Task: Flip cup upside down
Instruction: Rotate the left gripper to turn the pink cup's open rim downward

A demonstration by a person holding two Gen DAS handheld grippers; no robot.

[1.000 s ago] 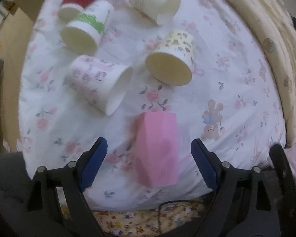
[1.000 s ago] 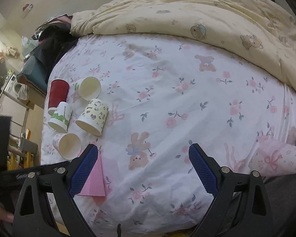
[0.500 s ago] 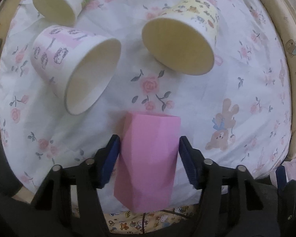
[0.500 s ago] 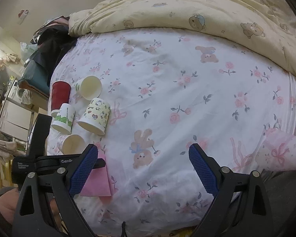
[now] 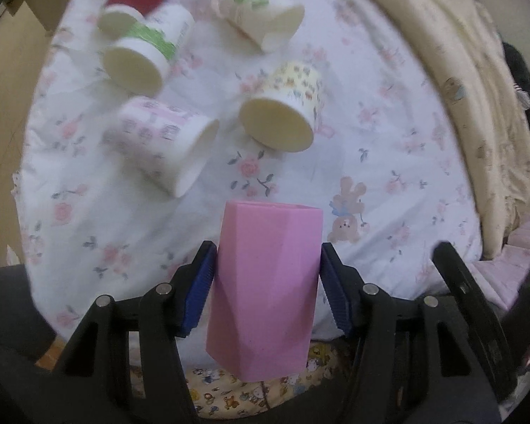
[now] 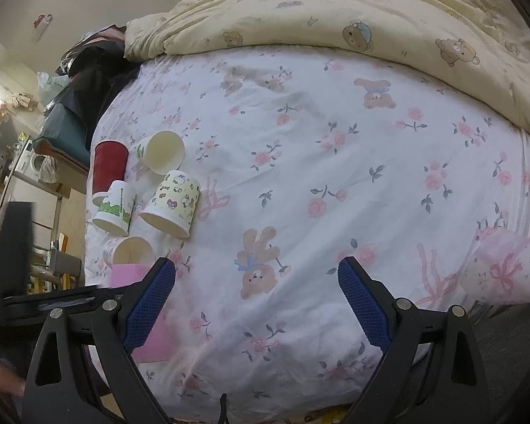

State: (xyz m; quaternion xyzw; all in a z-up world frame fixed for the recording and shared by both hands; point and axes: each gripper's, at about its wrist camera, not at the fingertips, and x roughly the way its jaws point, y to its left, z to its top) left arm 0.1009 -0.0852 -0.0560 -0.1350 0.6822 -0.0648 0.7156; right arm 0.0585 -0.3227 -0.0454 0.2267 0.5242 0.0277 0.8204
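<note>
Pink cup [image 5: 265, 289] – plain, matte, faceted, no print. Left hand-held gripper [image 5: 266, 291]: black frame, blue pads [image 5: 199, 291]; right hand-held gripper [image 6: 256, 304] the same.

Paper cups: red cup [image 6: 109, 166], plain; green-grass cup [image 6: 116, 205], white with a green band; cream cartoon cup [image 6: 173, 200], small multicoloured figures; pink-print cup [image 5: 159, 143], white with pink blocks.

Bed sheet [image 6: 335, 183] – white, pink roses, brown bears and rabbits. Quilt [image 6: 353, 10]: pale yellow, bear print.

On the bed [image 5: 388, 162], the faceted cup [image 5: 265, 293] sits at 6 o'clock; five paper cups [image 5: 166, 148] lie toppled from 10 to 12; the quilt [image 5: 477, 106] at 3.
</note>
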